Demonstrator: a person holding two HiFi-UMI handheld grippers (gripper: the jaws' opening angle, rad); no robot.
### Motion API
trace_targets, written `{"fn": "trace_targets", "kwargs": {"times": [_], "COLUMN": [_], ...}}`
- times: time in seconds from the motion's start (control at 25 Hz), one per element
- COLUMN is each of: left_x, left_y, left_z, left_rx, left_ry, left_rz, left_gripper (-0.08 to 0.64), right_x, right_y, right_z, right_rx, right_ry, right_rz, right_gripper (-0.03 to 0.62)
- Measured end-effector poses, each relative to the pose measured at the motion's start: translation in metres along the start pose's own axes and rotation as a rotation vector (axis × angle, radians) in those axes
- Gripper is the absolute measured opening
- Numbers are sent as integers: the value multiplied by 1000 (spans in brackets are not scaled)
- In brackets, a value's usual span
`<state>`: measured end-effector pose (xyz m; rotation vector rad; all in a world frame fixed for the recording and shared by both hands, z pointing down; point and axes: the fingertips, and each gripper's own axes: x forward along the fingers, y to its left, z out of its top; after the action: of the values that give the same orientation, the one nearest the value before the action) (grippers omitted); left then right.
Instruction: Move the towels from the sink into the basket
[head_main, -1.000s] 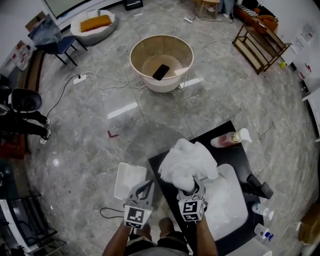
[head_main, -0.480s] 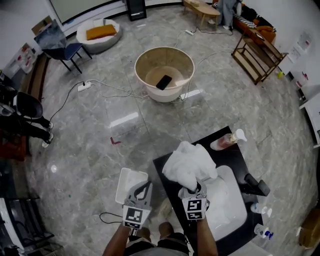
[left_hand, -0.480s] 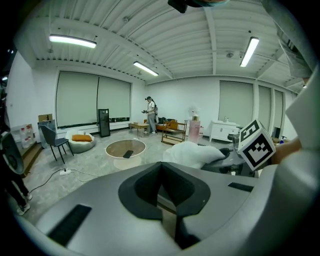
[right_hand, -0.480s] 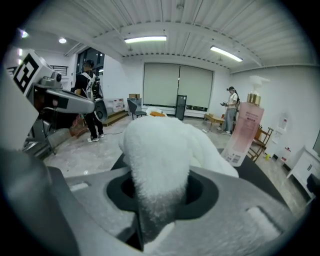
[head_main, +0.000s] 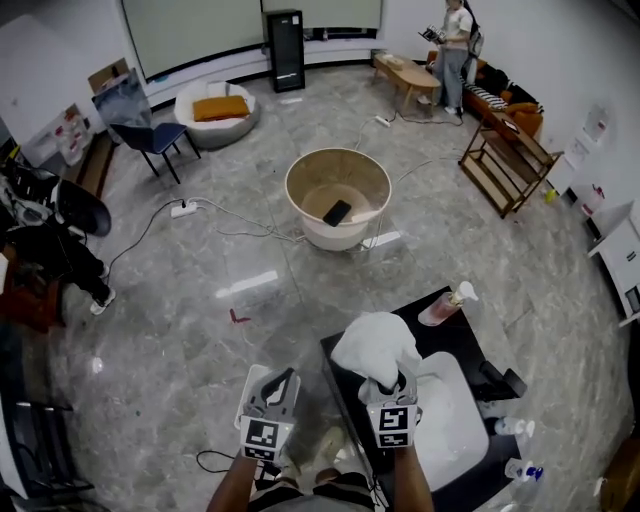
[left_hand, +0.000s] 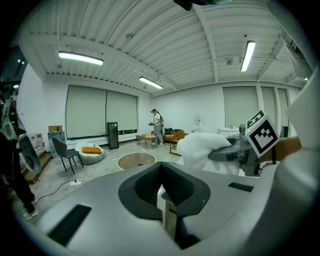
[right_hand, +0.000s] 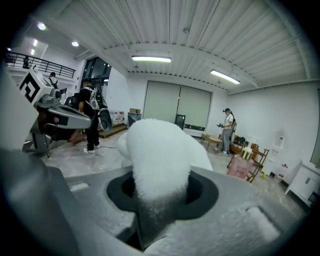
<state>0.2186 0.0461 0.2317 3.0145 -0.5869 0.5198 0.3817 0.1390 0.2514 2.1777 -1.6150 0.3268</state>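
Observation:
A fluffy white towel (head_main: 377, 347) bunches up from my right gripper (head_main: 392, 385), which is shut on its lower end above the black counter. In the right gripper view the towel (right_hand: 159, 150) fills the gap between the jaws. The white sink (head_main: 462, 425) lies just right of that gripper; I cannot tell whether more towels lie in it. The round beige basket (head_main: 300, 172) stands on the floor well ahead, with a flat dark object (head_main: 337, 212) inside. My left gripper (head_main: 277, 384) hangs beside the counter over the floor, shut and holding nothing. The left gripper view shows the towel (left_hand: 200, 147) at its right.
A pink soap bottle (head_main: 444, 306) lies on the counter's far side and a black faucet (head_main: 500, 382) is at the sink's right. A white tub (head_main: 250, 390) sits on the floor below my left gripper. Cables (head_main: 225, 232) cross the floor before the basket. A person (head_main: 455, 40) stands far off.
The towel has drawn into a tighter bunch in the right gripper. The head view has tipped up, so the basket and counter sit lower in the picture. The left gripper keeps its place.

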Motion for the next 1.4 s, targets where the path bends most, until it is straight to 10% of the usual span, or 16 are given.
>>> {"fn": "trace_targets", "kwargs": {"times": [0.64,1.4], "left_x": [-123,-248], "left_y": [84,156], "left_z": [33,-4], "left_rx": [10,-42], "left_ry": [-108,-119], "left_rz": [193,425], "left_gripper": [9,9], "right_x": [-39,-37], "right_y": [104,261], "right_z": [133,182], "right_rx": [-106,-177], "right_ry": [-242,-344], "right_rz": [79,324], "right_gripper": [132,132]}}
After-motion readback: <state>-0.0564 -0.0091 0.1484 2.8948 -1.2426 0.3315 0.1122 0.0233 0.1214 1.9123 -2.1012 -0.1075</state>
